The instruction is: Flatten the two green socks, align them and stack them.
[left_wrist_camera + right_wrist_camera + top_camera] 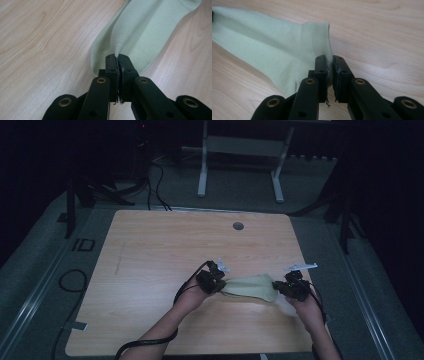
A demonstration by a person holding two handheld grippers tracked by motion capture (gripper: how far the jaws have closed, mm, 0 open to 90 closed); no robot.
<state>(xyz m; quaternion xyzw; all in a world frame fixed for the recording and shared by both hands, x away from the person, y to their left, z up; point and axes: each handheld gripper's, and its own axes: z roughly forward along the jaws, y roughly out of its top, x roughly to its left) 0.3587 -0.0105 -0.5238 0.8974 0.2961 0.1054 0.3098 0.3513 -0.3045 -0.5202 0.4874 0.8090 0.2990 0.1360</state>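
Note:
A pale green sock hangs stretched between my two grippers just above the wooden table. My left gripper is shut on one end of it; in the left gripper view the black jaws pinch a fold of the sock at the left gripper's tips. My right gripper is shut on the other end. In the right gripper view the ribbed cuff of the sock runs into the jaws of the right gripper.
A small round grommet sits near the table's far edge. A white desk frame stands on the floor beyond the table. Cables lie on the floor at the left.

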